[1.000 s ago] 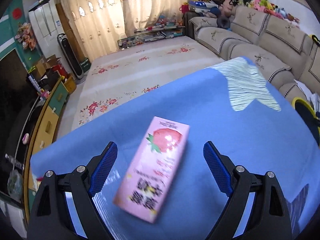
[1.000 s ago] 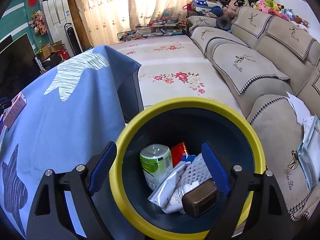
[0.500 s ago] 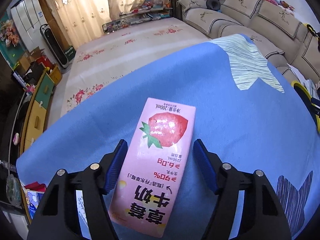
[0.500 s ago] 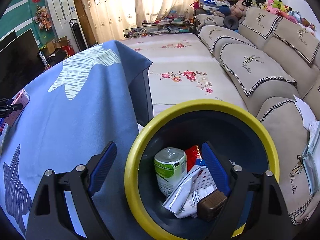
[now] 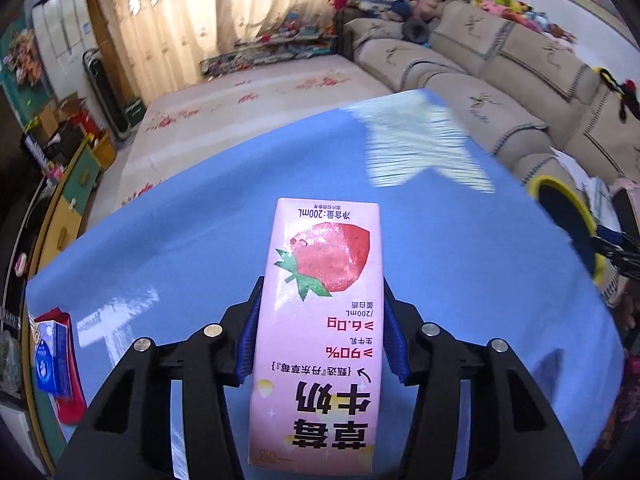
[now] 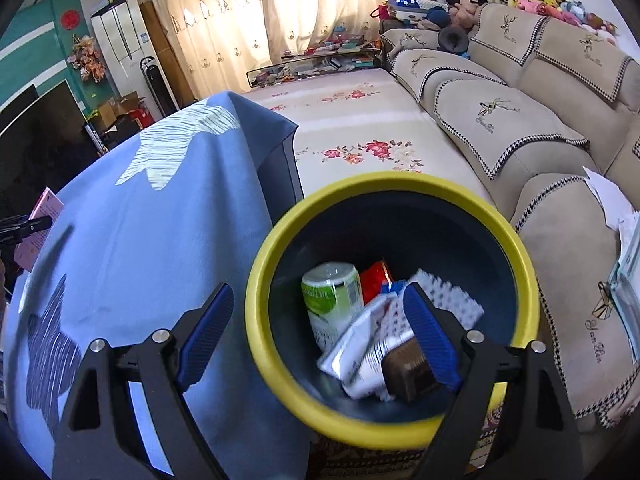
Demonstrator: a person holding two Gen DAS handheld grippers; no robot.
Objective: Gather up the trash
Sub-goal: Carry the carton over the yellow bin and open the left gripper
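The left gripper [image 5: 320,328] has just been closing, and its two blue pads [image 5: 247,344] now squeeze the sides of one pink strawberry milk carton [image 5: 320,320], which sits above the blue tablecloth [image 5: 180,248]. The right gripper [image 6: 318,336] has its jaws wide apart with nothing held between them. It hangs over one round dark bin with a yellow rim [image 6: 264,280], which stands beside the table. Inside the bin lie one green and white can [image 6: 332,304], one red packet [image 6: 374,282], one brown block [image 6: 408,374] and some white wrappers [image 6: 372,344] too jumbled to count. One blue and red packet [image 5: 56,356] lies at the cloth's left edge.
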